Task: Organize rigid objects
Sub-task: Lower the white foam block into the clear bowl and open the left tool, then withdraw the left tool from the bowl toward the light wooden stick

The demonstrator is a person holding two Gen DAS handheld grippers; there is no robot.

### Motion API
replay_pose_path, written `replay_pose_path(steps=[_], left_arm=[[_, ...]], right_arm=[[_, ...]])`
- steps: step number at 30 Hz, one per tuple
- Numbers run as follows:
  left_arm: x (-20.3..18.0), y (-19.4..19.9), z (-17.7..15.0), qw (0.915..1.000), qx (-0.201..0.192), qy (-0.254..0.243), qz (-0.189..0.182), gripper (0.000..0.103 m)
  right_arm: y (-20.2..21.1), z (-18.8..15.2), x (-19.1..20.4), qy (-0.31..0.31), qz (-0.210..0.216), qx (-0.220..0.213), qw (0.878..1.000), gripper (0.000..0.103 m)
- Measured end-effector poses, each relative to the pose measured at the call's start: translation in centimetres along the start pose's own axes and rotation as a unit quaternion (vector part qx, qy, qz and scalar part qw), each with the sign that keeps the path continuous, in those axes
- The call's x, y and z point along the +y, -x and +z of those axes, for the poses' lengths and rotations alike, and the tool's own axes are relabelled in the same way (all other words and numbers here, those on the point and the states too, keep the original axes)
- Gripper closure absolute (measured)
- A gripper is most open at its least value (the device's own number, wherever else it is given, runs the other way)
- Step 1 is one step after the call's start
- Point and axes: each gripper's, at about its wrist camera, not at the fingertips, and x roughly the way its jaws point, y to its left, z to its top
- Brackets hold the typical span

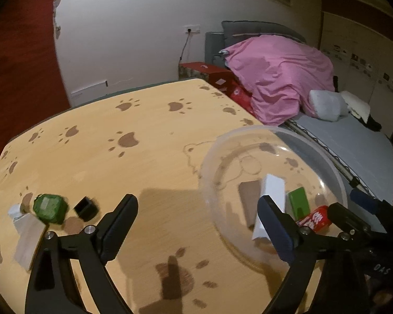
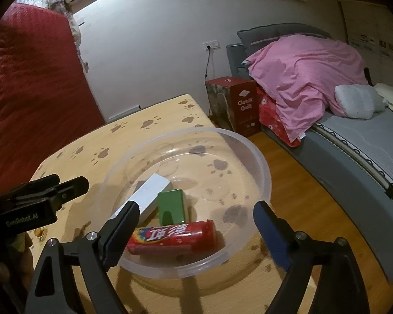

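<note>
Clear plastic bowl (image 2: 259,157) stands on the paw-print tabletop (image 1: 149,172) near its bed-side edge. Inside lie a white box (image 2: 149,193), a green box (image 2: 171,205) and a red tube (image 2: 173,236). Left gripper (image 1: 197,214): fingers spread, empty. Right gripper (image 2: 196,217): fingers spread, empty, over the bowl. A green container (image 1: 49,208), a black cube (image 1: 86,208) and a white packet (image 1: 26,238) remain on the tabletop at left.

blurred: green object (image 1: 49,208) left of bowl (image 1: 209,162) | hidden: white box (image 1: 268,201) lower end behind finger | cut: bed (image 1: 353,144) right edge
</note>
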Motion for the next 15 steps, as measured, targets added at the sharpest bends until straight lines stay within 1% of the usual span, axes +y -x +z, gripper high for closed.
replay_pose_path(steps=[9,12,15], left_arm=[[2.5,1.1,-1.3,0.9997,0.003,0.012,0.020,0.010],[3.6,1.5,-1.7,0.9994,0.005,0.019,0.027,0.010],[4.8,2.3,-2.0,0.9991,0.002,0.026,0.034,0.010]], right_arm=[[0.2,-0.2,1.1,0.009,0.003,0.001,1.000,0.011],[0.5,-0.2,1.8,0.015,0.009,0.000,1.000,0.011],[0.6,-0.3,2.7,0.024,0.018,0.000,1.000,0.009]])
